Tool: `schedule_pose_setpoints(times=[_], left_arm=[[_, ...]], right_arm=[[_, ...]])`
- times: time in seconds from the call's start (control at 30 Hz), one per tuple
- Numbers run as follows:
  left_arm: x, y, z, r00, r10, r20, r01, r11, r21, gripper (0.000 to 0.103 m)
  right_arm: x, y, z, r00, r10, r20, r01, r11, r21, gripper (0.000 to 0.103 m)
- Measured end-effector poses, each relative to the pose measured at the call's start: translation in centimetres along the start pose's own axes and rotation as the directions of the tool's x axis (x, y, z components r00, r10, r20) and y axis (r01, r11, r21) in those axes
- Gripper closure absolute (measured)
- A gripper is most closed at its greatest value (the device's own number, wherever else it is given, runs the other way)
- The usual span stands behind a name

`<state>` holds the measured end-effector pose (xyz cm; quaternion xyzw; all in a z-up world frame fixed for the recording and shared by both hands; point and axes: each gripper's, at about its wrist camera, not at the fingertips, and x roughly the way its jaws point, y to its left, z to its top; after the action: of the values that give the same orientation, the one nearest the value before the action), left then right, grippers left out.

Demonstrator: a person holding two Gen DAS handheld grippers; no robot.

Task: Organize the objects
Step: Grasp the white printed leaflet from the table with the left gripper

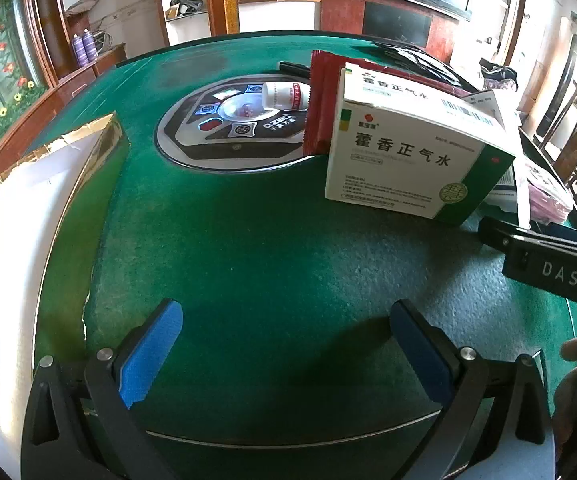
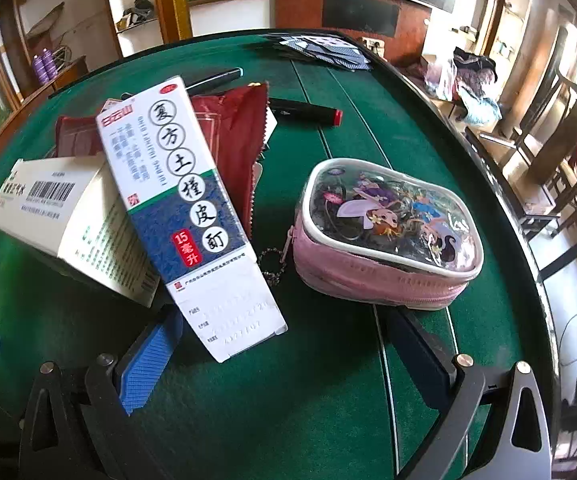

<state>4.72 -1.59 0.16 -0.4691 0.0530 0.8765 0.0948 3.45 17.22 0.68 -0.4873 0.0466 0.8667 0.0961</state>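
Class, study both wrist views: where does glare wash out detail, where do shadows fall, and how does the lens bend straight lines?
Left wrist view: glare bleaches the white box at left; the left claw casts soft shadows on the green table. Right wrist view: window light blows out the right side, the pink pouch top shows reflections, and the table edge curves strongly. Both views darken at the corners.

Two medicine boxes: a white-green box and a tall blue-white box. Two markers, one pink pouch, one white bottle, two purple cans.
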Motion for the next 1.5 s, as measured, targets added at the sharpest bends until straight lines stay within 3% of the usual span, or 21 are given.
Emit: schedule_pose_setpoints(times=[0.13,0.2,0.27,0.33,0.4,0.57,0.67,0.77,0.93,1.0,1.07,1.1,1.17,1.2,1.27,1.3,1.33,1.4,1.43,1.5], left_arm=[[0.0,0.0,0.0,1.0,0.001,-0.004,-0.001,1.0,0.001,0.0],[0.0,0.2,0.4,0.999,-0.017,-0.047,0.017,1.0,-0.006,0.001],[-1.6,1.3,0.9,0.992,-0.125,-0.003,0.124,0.99,-0.063,0.003],[-3.4,2.2,1.6,0.987,-0.146,0.073,0.152,0.984,-0.088,0.003],[-5.1,3.2,2.6,0.977,-0.155,0.148,0.17,0.981,-0.095,0.003],[-5.7,4.0,5.7,0.976,-0.127,0.175,0.15,0.981,-0.124,0.003],[-5.6,2.2,7.1,0.973,-0.13,0.193,0.147,0.986,-0.076,0.003],[-4.4,-0.1,8.8,0.969,-0.167,0.18,0.174,0.984,-0.025,0.003],[-0.7,-1.3,12.0,0.96,-0.255,0.12,0.261,0.964,-0.045,0.003],[0.2,-1.8,12.2,0.942,-0.328,0.066,0.331,0.943,-0.034,0.004],[0.9,-2.3,11.0,0.905,-0.425,-0.021,0.425,0.905,-0.016,0.004],[0.9,-2.6,10.2,0.878,-0.475,-0.062,0.476,0.879,0.0,0.004],[-0.4,-3.7,7.6,0.795,-0.582,-0.171,0.6,0.796,0.079,0.006],[-1.0,-3.1,7.0,0.782,-0.605,-0.151,0.619,0.783,0.066,0.013],[-2.7,-1.5,6.3,0.773,-0.619,-0.14,0.631,0.771,0.079,0.013],[-3.3,-0.9,6.2,0.787,-0.605,-0.121,0.615,0.783,0.093,0.012],[-4.2,-0.1,6.1,0.833,-0.549,-0.072,0.554,0.823,0.125,0.011],[-5.6,0.2,5.9,0.901,-0.433,0.014,0.422,0.885,0.198,0.009],[-6.3,0.0,5.7,0.918,-0.393,0.047,0.372,0.897,0.237,0.009],[-7.4,-1.2,5.1,0.924,-0.372,0.086,0.33,0.891,0.314,0.008]], right_arm=[[0.0,0.9,-0.5,1.0,-0.007,0.012,0.007,1.0,-0.02,0.0],[0.0,0.9,-0.5,1.0,0.001,0.009,-0.001,1.0,-0.027,0.0],[-0.2,0.8,-0.7,1.0,0.013,0.011,-0.013,0.999,-0.043,0.0],[-0.7,0.9,-1.2,1.0,0.018,0.019,-0.017,0.998,-0.054,0.0],[-1.8,0.8,-1.9,0.996,0.051,0.069,-0.047,0.998,-0.052,0.001],[-5.6,-1.2,-2.5,0.951,0.167,0.259,-0.177,0.984,0.014,0.0],[-5.9,-1.9,-2.6,0.945,0.171,0.279,-0.191,0.98,0.047,0.0],[-6.3,-2.5,-2.6,0.934,0.198,0.299,-0.227,0.972,0.066,0.0],[-6.6,-2.9,-2.6,0.924,0.201,0.325,-0.242,0.966,0.09,0.0],[-6.7,-3.4,-2.8,0.921,0.213,0.327,-0.257,0.961,0.098,0.0],[-6.6,-3.6,-2.7,0.92,0.217,0.327,-0.265,0.958,0.11,0.0],[-6.5,-3.7,-2.9,0.919,0.22,0.328,-0.27,0.956,0.114,0.0],[-6.4,-4.0,-2.9,0.919,0.221,0.327,-0.274,0.954,0.124,0.0],[-6.4,-4.2,-3.0,0.918,0.225,0.328,-0.279,0.952,0.128,0.0],[-6.6,-3.8,-3.2,0.909,0.254,0.331,-0.301,0.948,0.099,0.0],[-6.8,-3.7,-3.4,0.905,0.248,0.346,-0.297,0.95,0.097,0.0],[-7.1,-3.5,-3.5,0.905,0.229,0.359,-0.277,0.956,0.09,0.0],[-7.7,-3.7,-3.6,0.897,0.218,0.385,-0.271,0.958,0.089,0.0],[-8.0,-4.2,-3.7,0.887,0.22,0.405,-0.284,0.953,0.106,0.0],[-8.4,-5.2,-4.1,0.879,0.203,0.432,-0.293,0.944,0.153,0.0]])
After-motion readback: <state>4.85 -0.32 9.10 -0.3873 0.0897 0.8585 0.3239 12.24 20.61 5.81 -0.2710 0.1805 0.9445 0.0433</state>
